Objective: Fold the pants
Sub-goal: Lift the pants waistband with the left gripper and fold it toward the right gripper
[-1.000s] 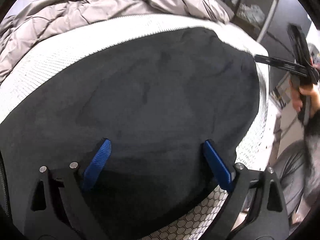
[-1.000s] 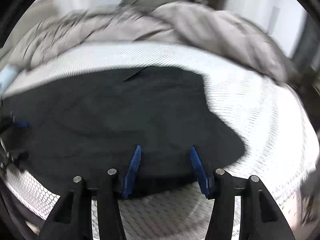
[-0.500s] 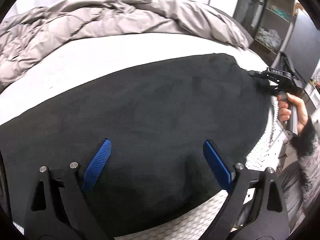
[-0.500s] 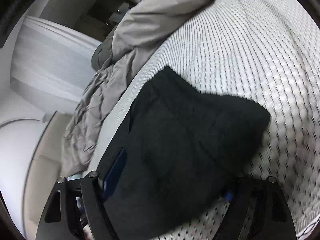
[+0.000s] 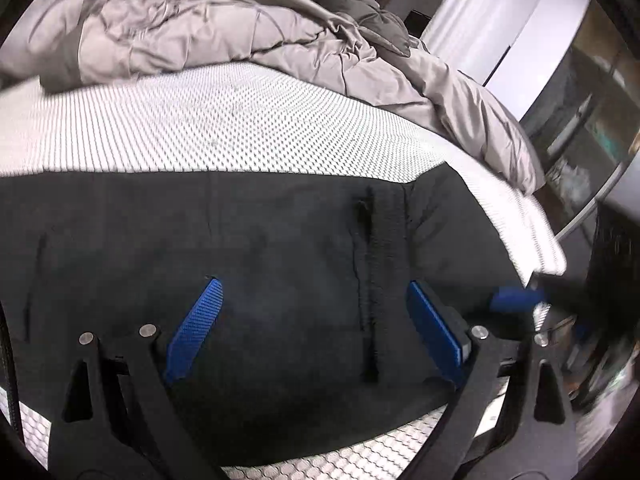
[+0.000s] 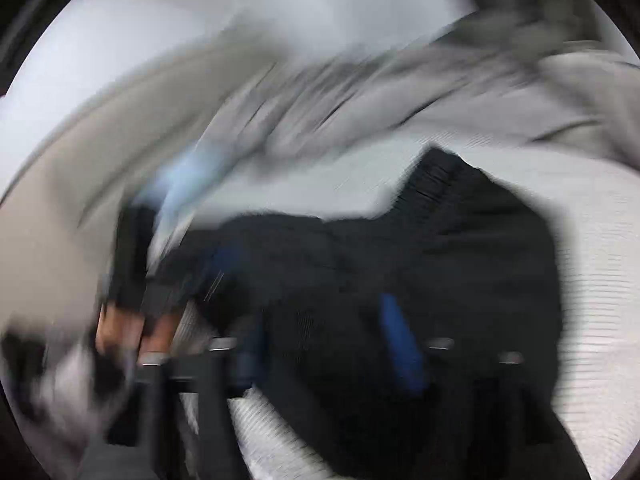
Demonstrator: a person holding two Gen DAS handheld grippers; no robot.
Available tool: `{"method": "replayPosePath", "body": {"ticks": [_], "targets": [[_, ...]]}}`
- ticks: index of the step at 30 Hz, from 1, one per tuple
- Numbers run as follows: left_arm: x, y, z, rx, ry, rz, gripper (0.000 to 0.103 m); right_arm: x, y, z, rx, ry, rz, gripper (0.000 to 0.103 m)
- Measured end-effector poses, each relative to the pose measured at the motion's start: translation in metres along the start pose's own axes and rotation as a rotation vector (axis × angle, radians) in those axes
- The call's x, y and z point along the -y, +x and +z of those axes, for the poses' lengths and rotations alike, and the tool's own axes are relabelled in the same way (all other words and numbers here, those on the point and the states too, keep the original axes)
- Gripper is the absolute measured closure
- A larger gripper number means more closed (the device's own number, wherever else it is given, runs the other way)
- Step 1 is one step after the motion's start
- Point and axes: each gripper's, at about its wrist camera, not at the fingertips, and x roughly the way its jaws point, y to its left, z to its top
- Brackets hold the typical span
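Black pants (image 5: pixel 280 248) lie spread flat on the white mesh mattress (image 5: pixel 200 128), with a pocket seam running down the right part. My left gripper (image 5: pixel 316 328) is open, its blue fingers (image 5: pixel 196 328) just above the cloth near the front edge. The right gripper shows as a blurred blue finger at the pants' right edge in the left wrist view (image 5: pixel 516 298). The right wrist view is heavily motion-blurred: the pants (image 6: pixel 440 260) lie under my right gripper (image 6: pixel 324 344), whose jaws stand apart over the cloth.
A crumpled grey duvet (image 5: pixel 240 28) is piled along the far side of the bed. Shelves and a dark cabinet (image 5: pixel 580 128) stand to the right, past the mattress edge (image 5: pixel 540 240). The hand holding the left gripper (image 6: pixel 136 328) shows blurred at left in the right wrist view.
Both views swung. The right gripper has come from the pants' far right corner to the near right edge beside my left gripper. The pocket seam now shows.
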Motion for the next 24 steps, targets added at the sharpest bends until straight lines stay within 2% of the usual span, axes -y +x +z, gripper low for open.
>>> {"method": "replayPosePath", "body": {"ticks": [1, 2, 5, 7, 9, 11, 12, 15, 20, 21, 22, 24], "targets": [[0.000, 0.002, -0.001, -0.008, -0.007, -0.017, 0.012, -0.013, 0.007, -0.002, -0.038, -0.062, -0.014, 0.041], [0.001, 0.005, -0.002, -0.020, -0.011, -0.036, 0.012, -0.021, 0.006, -0.004, -0.037, -0.110, -0.043, 0.041], [0.008, 0.013, -0.012, -0.069, 0.004, -0.094, 0.019, -0.015, -0.022, -0.005, 0.049, -0.113, -0.057, 0.041], [0.013, 0.025, -0.016, -0.114, 0.000, -0.141, 0.028, 0.000, -0.048, -0.017, 0.110, -0.049, -0.140, 0.040], [0.017, 0.041, -0.020, -0.169, -0.022, -0.210, 0.035, 0.034, -0.065, -0.021, 0.150, 0.068, -0.242, 0.040], [0.021, 0.063, -0.020, -0.230, -0.059, -0.265, 0.037, 0.072, -0.069, -0.020, 0.157, 0.189, -0.286, 0.040], [0.020, 0.074, -0.020, -0.254, -0.082, -0.282, 0.037, 0.094, -0.069, -0.025, 0.147, 0.273, -0.292, 0.040], [0.026, 0.095, -0.017, -0.275, -0.122, -0.323, 0.037, 0.131, -0.056, -0.035, 0.096, 0.381, -0.270, 0.040], [0.039, 0.116, -0.010, -0.277, -0.181, -0.324, 0.038, 0.151, -0.009, -0.048, -0.020, 0.401, -0.236, 0.040], [0.041, 0.118, -0.009, -0.272, -0.187, -0.324, 0.049, 0.149, -0.005, -0.046, -0.026, 0.390, -0.244, 0.040], [0.043, 0.122, -0.008, -0.274, -0.192, -0.323, 0.065, 0.148, 0.001, -0.046, -0.029, 0.375, -0.251, 0.040], [0.044, 0.125, -0.009, -0.271, -0.217, -0.311, 0.080, 0.148, 0.009, -0.046, -0.026, 0.367, -0.251, 0.040]]}}
